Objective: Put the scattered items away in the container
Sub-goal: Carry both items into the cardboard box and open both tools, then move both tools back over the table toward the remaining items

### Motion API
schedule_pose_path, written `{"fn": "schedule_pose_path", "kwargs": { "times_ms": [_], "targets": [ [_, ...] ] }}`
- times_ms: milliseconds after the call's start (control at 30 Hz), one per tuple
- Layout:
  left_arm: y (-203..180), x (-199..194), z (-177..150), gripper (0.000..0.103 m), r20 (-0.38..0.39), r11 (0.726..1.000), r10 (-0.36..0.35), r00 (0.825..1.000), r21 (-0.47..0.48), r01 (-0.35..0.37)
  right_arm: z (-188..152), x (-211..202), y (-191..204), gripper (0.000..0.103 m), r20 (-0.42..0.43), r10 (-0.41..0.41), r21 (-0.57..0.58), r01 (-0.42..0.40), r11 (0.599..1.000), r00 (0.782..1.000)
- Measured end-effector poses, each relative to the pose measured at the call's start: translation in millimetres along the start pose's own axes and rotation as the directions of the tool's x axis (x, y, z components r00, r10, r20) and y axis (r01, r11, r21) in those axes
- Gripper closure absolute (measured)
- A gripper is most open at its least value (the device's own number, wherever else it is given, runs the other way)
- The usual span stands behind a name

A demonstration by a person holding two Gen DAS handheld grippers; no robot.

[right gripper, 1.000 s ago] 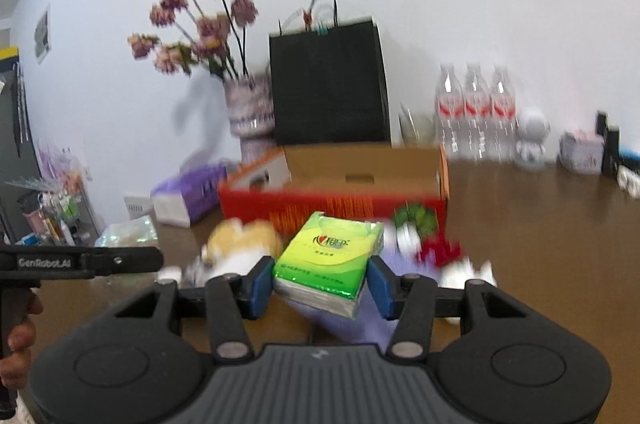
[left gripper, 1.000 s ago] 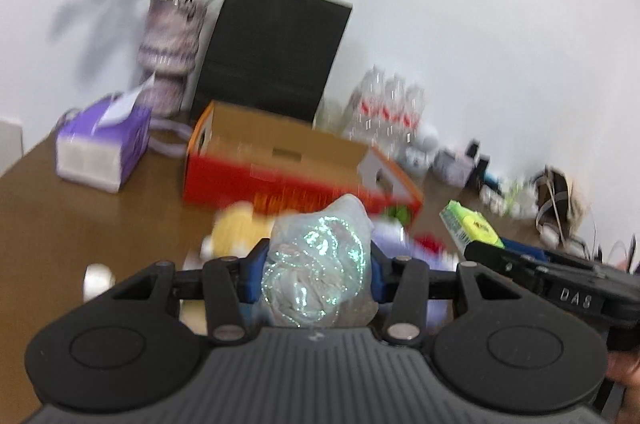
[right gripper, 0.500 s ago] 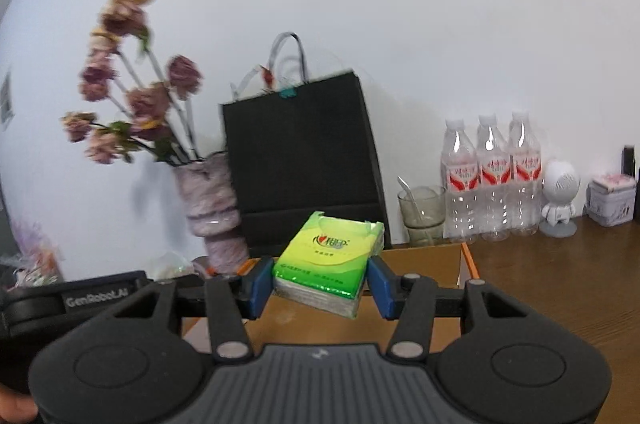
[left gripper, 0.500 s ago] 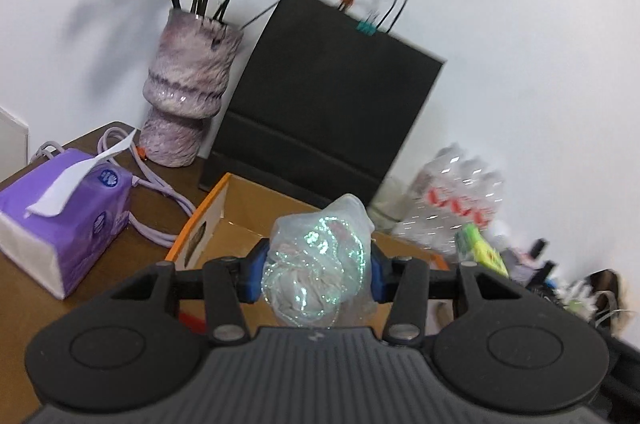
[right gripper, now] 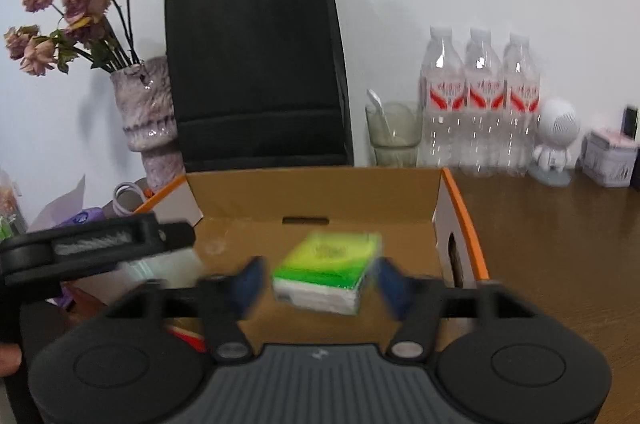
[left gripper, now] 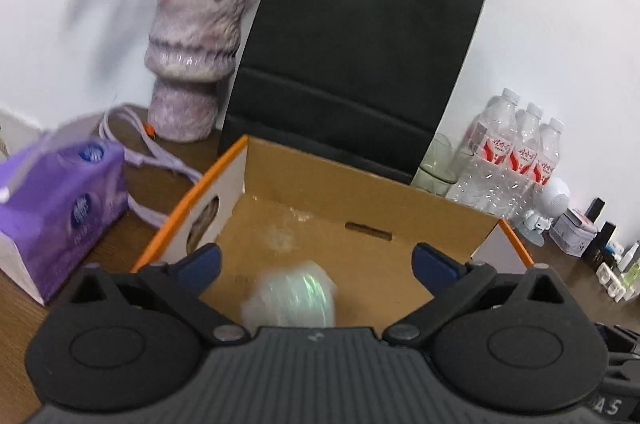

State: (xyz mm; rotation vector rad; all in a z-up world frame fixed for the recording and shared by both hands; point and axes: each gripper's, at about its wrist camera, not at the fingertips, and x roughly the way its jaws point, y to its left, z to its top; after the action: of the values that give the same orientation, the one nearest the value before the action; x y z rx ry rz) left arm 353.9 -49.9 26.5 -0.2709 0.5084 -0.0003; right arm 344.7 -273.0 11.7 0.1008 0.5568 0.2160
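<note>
An open cardboard box with orange rims [left gripper: 400, 207] [right gripper: 320, 191] stands before both grippers. My left gripper [left gripper: 316, 260] is open over the box; a crumpled iridescent plastic bag [left gripper: 292, 300] is blurred below it, loose inside the box. My right gripper [right gripper: 318, 282] is open, with gaps on both sides of a green tissue pack [right gripper: 328, 270], which is blurred over the box floor. The left gripper's body [right gripper: 92, 248] shows at the left of the right wrist view.
A black paper bag [left gripper: 352, 71] and a vase of dried flowers [left gripper: 192, 55] stand behind the box. A purple tissue box [left gripper: 56, 207] sits left. Three water bottles [right gripper: 480, 103], a glass [right gripper: 394, 133] and a white figurine [right gripper: 556, 139] stand at the right back.
Both grippers moved forward over the box and opened. The plastic bag left the left gripper and dropped into the box. The green tissue pack left the right gripper's pads.
</note>
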Motion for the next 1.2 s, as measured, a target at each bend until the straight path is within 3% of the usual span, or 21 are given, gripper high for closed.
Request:
{"fn": "schedule_pose_path", "kwargs": {
  "times_ms": [400,733,900,1200],
  "targets": [
    [-8,-35,4,0.000,0.088,0.998,0.040,0.995,0.048,-0.045,8,-21,4,0.000,0.006,-0.019,-0.053,0.019,0.998,1.000],
    [-3,-95,12,0.000,0.122,0.999,-0.005,0.993,0.032,0.001,9,-68,19,0.000,0.058,-0.029,-0.134,0.037,0.990,0.998],
    [14,-135,8,0.000,0.129,0.999,-0.004,0.992,0.045,-0.002,-3,-111,23,0.000,0.071,0.001,-0.198,0.013,0.980,0.997],
    [55,-188,-34,0.000,0.102,0.980,0.035,0.994,0.190,-0.054,-50,-172,-2,0.000,0.071,-0.020,-0.191,0.033,0.981,0.997]
  ]
}}
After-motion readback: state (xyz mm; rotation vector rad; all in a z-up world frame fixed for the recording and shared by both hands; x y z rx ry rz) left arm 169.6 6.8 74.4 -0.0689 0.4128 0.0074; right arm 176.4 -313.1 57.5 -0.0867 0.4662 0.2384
